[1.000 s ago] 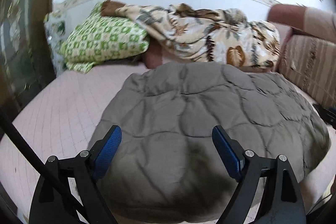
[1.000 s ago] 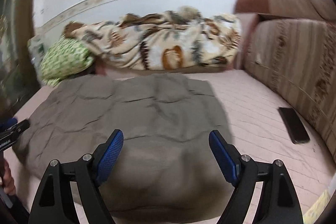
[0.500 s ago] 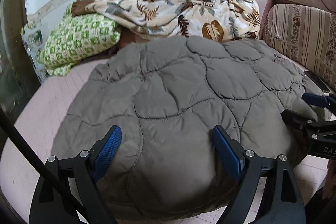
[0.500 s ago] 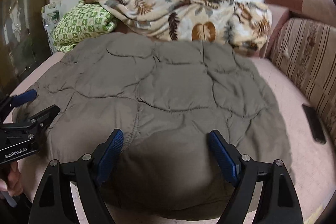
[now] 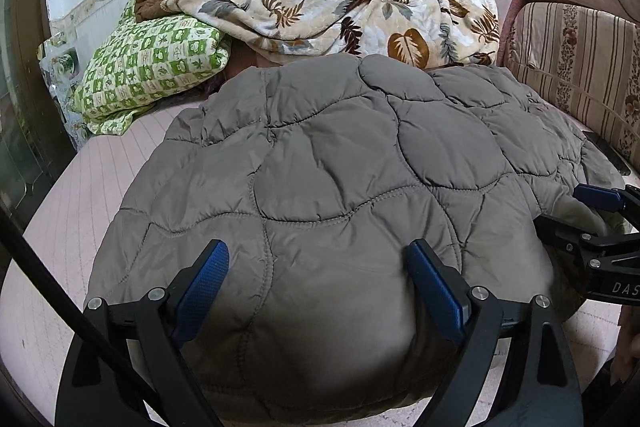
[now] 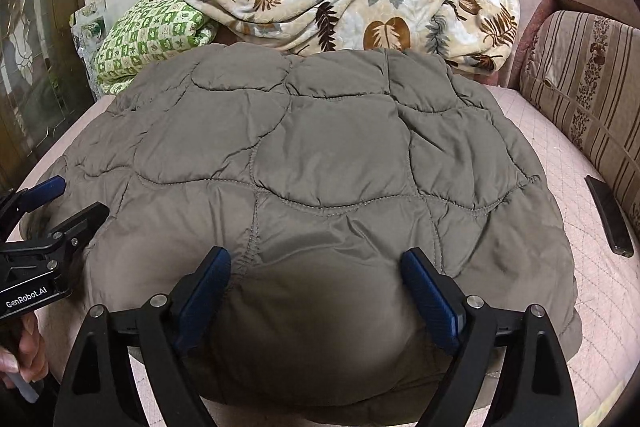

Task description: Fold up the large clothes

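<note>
Since the earlier frame, both grippers have been brought lower and closer over the grey quilted jacket [image 5: 332, 163], which is spread on the pink bed [image 5: 80, 211]. The jaws of the left gripper [image 5: 318, 291] and right gripper [image 6: 316, 287] are held wide open above its near edge, gripping nothing. A floral blanket [image 6: 340, 3] and green pillow [image 5: 152, 63] are heaped behind.

Left hand-held gripper [image 5: 316, 273] and right hand-held gripper [image 6: 316, 269] gape wide (side by side), angled downward.
</note>
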Available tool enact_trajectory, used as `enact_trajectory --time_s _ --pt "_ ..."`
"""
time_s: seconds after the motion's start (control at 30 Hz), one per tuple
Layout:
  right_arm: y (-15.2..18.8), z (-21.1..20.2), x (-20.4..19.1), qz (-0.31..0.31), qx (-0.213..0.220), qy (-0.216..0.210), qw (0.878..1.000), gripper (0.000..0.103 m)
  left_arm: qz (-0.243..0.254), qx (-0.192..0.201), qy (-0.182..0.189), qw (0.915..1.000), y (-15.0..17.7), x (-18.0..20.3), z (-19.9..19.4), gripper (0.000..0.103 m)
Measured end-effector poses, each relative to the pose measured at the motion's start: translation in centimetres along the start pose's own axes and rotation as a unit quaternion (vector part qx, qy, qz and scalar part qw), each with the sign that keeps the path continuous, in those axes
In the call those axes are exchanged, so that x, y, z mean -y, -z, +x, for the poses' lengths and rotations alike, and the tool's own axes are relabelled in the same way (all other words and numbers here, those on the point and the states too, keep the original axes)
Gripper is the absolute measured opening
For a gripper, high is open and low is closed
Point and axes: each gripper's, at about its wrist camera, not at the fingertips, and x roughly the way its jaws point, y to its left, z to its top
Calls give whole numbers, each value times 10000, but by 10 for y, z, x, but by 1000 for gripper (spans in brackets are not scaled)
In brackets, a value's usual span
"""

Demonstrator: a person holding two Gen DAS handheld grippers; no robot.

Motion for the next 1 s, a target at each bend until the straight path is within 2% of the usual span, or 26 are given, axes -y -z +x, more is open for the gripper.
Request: enact_trajectory --time_s 0.23,0.43,0.8,1.0 --pt "1 -1 1 38 34 13 10000 91 -34 49 -3 10000 1 0 -1 91" --pt "6 -24 8 307 281 -71 9991 91 -100 250 -7 9996 2 -3 -20 90" --pt "37 -63 -2 167 461 -48 9988 91 114 290 28 9995 21 16 -49 90" --pt "52 -83 -3 261 506 -227 9981 91 92 360 51 9993 35 20 -75 90"
